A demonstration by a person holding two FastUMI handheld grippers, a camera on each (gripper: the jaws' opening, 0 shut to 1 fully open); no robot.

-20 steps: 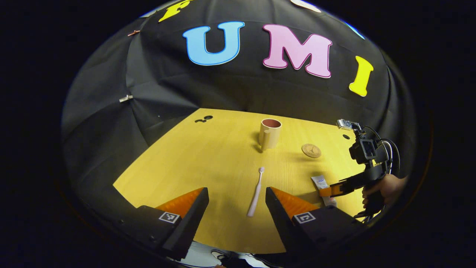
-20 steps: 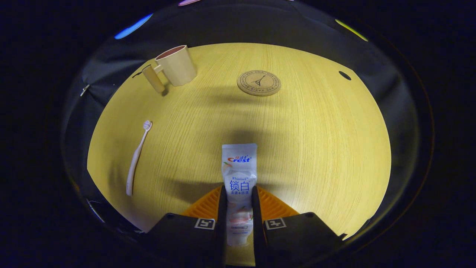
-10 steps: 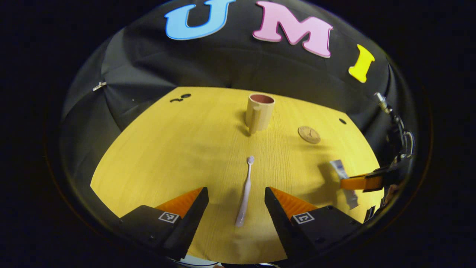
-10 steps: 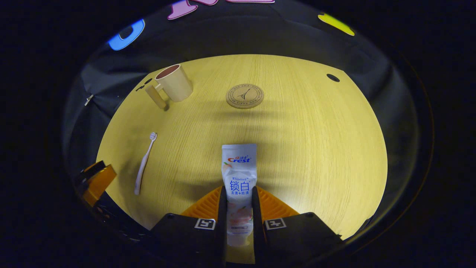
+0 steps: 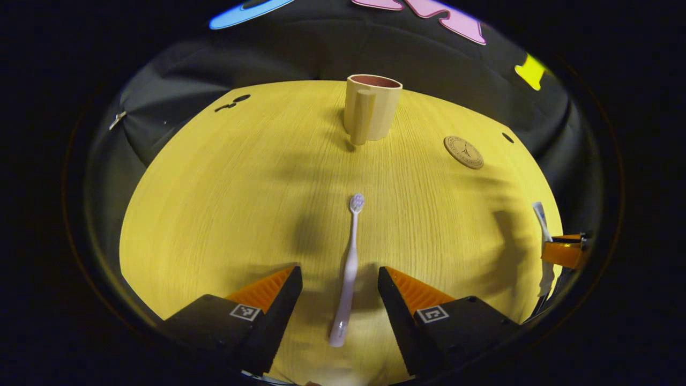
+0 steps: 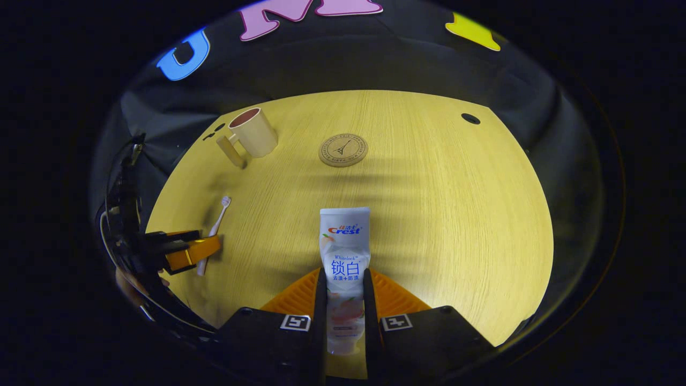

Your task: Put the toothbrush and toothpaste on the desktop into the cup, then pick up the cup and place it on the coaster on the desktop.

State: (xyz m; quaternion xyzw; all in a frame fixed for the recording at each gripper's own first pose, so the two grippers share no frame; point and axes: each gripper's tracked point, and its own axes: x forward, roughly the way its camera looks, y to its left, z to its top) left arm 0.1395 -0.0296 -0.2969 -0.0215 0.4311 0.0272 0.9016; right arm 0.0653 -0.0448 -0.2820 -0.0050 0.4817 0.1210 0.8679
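Observation:
A pale toothbrush (image 5: pixel 348 268) lies flat on the yellow wooden desktop (image 5: pixel 225 193), head pointing away. My left gripper (image 5: pixel 337 276) is open, one finger on each side of its handle. A beige cup (image 5: pixel 371 107) with a handle stands upright at the far side, and a round cork coaster (image 5: pixel 463 151) lies right of it. My right gripper (image 6: pixel 344 279) is shut on a white toothpaste tube (image 6: pixel 344 244), held above the desktop. In the right gripper view the cup (image 6: pixel 252 134), coaster (image 6: pixel 343 149) and toothbrush (image 6: pixel 218 221) show, with the left gripper (image 6: pixel 193 251) at the brush.
Small dark holes sit in the desktop at the far left (image 5: pixel 233 102) and far right (image 6: pixel 470 118). Black cloth walls close in the desk on all far sides. A hand (image 6: pixel 136 284) holds the left gripper at the desk's near left edge.
My left gripper has come down and forward over the toothbrush, so its fingers now flank the handle. My right gripper has lifted the toothpaste tube off the desktop, still shut on it.

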